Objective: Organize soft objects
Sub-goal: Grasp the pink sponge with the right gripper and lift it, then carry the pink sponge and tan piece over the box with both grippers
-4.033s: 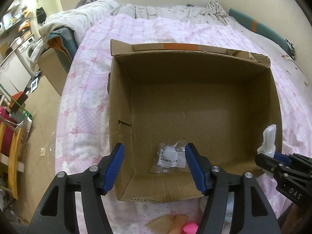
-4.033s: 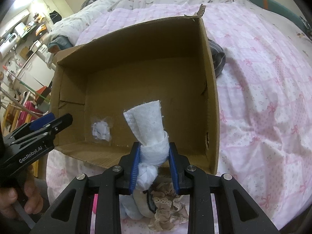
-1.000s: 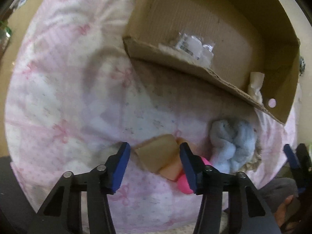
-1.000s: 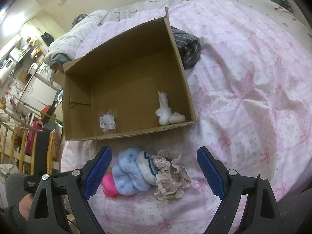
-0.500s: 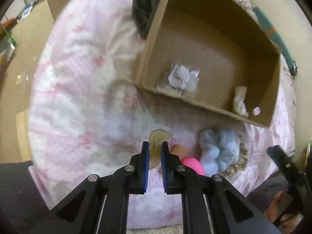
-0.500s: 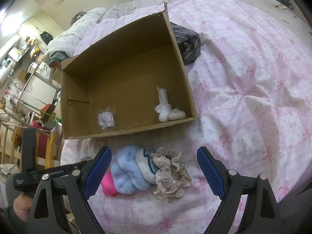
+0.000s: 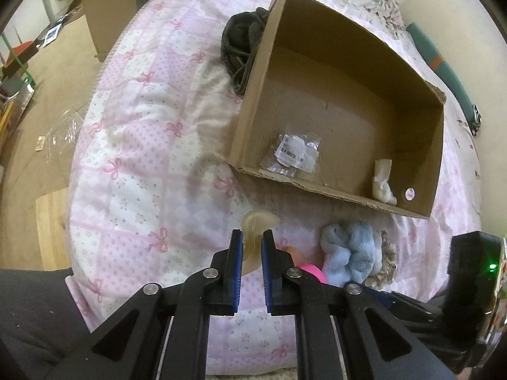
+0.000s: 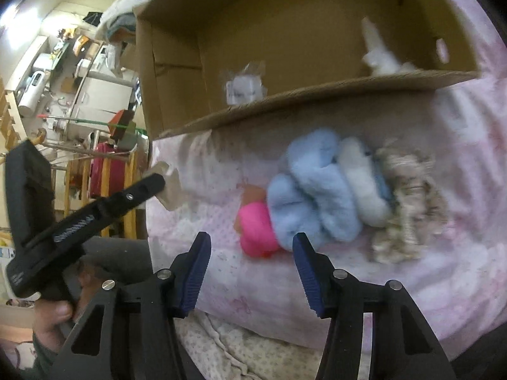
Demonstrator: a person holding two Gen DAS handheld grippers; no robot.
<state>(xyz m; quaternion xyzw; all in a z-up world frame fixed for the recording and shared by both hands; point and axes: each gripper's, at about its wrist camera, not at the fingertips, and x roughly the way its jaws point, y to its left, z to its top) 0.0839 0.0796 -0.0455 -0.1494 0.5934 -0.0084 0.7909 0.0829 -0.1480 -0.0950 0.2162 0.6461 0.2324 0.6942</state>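
Observation:
My left gripper (image 7: 252, 237) is shut on a thin beige soft pad (image 7: 258, 221), held just above the pink quilt. In the right wrist view the left gripper (image 8: 155, 183) holds that pad (image 8: 168, 186) at the left. My right gripper (image 8: 252, 253) hangs low over the pile with its jaws closing. A pink soft piece (image 8: 256, 228) lies just past the tips, in line with the gap, and the pads are not touching it. Beside it lie a blue fluffy bundle (image 8: 310, 190), a white fluffy piece (image 8: 364, 183) and a beige lace piece (image 8: 408, 196). The cardboard box (image 7: 250, 117) holds a plastic packet (image 7: 293, 155) and a white cloth roll (image 7: 383, 183).
A dark garment (image 7: 240, 44) lies against the box's far left wall. The bed edge drops to a wooden floor (image 7: 38, 120) on the left, with furniture and clutter beyond. A person's hand (image 8: 54, 313) grips the left tool's handle.
The left gripper closed on the beige pad and lifted it off the quilt. The right gripper dropped toward the soft pile and its jaws narrowed.

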